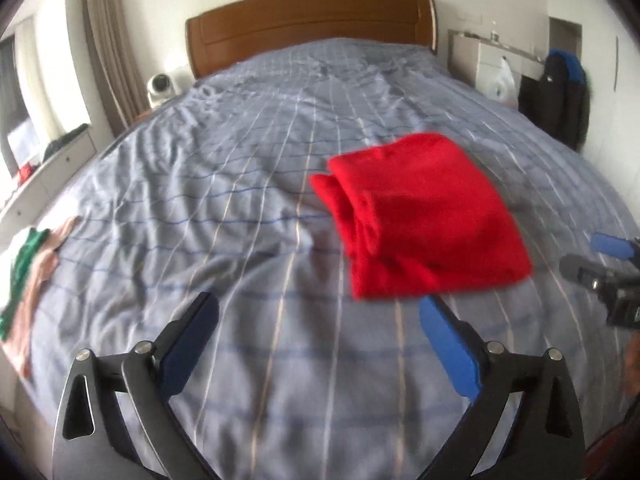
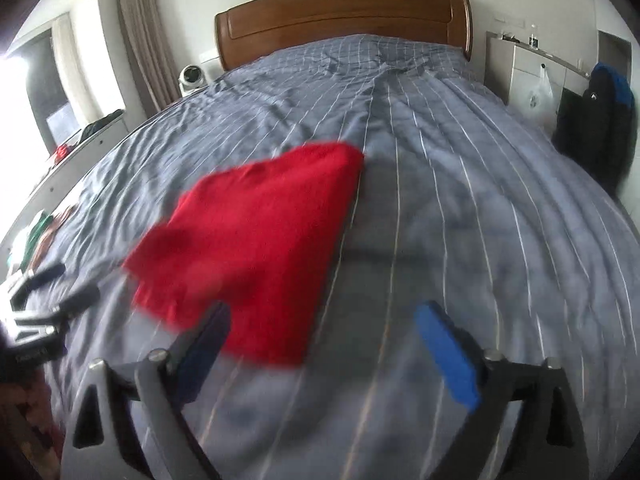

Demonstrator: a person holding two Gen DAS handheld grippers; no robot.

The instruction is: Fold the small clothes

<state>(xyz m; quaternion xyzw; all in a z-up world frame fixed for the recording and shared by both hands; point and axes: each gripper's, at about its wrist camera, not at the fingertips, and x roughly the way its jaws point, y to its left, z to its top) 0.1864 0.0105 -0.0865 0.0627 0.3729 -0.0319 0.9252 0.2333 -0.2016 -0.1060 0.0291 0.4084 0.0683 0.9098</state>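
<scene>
A red garment [image 1: 424, 216] lies folded on the blue-grey striped bedspread [image 1: 240, 184], with layered folds along its left side. My left gripper [image 1: 318, 304] is open and empty, above the bed just in front and left of the garment. In the right wrist view the red garment [image 2: 260, 240] lies ahead and left. My right gripper [image 2: 322, 316] is open and empty, its left finger over the garment's near edge. The right gripper also shows at the right edge of the left wrist view [image 1: 600, 264]. The left gripper shows at the left edge of the right wrist view [image 2: 60, 292].
A small pile of green, white and pink clothes [image 1: 28, 276] lies at the bed's left edge. A wooden headboard [image 1: 312, 20] stands at the far end. A white drawer unit [image 1: 52, 172] runs along the left. A dark jacket [image 1: 568, 96] hangs at the right.
</scene>
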